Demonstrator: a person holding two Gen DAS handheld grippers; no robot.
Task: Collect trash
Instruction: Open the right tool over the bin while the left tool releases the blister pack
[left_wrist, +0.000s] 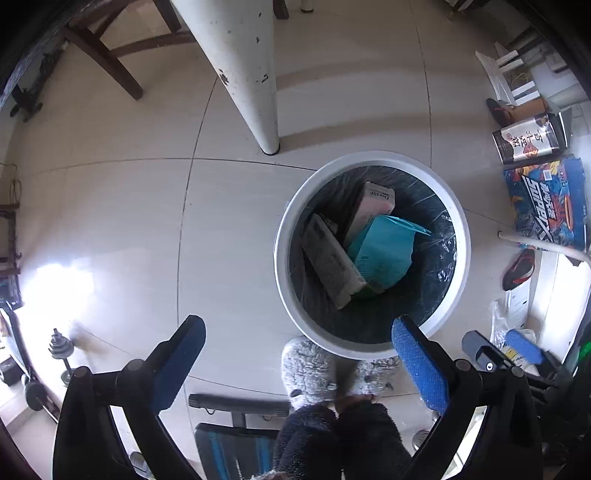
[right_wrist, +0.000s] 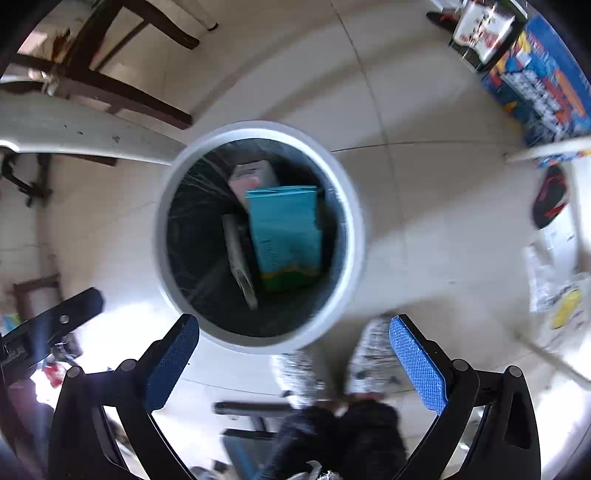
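Observation:
A round white bin (left_wrist: 291, 206) with a dark liner stands on the tiled floor, seen from above in both wrist views. Inside lie a teal packet (left_wrist: 382, 254), a grey flat box (left_wrist: 330, 264) and a pale carton (left_wrist: 373, 206). My left gripper (left_wrist: 297, 330) hangs over the floor at the bin's near rim, jaws wide apart and empty. My right gripper (right_wrist: 293, 328) points down over the bin (right_wrist: 351, 229), also wide open with nothing between its blue pads (right_wrist: 417, 363). The teal packet (right_wrist: 284, 229) shows in that blurred view too.
A white table leg (left_wrist: 243, 70) rises beside the bin, with a dark wooden chair (left_wrist: 107, 55) behind. Colourful boxes (left_wrist: 546, 203) and shoes (left_wrist: 517, 269) crowd the right. A person's fuzzy slippers (left_wrist: 310, 369) stand just below the bin. A dumbbell (left_wrist: 61, 350) lies at the left.

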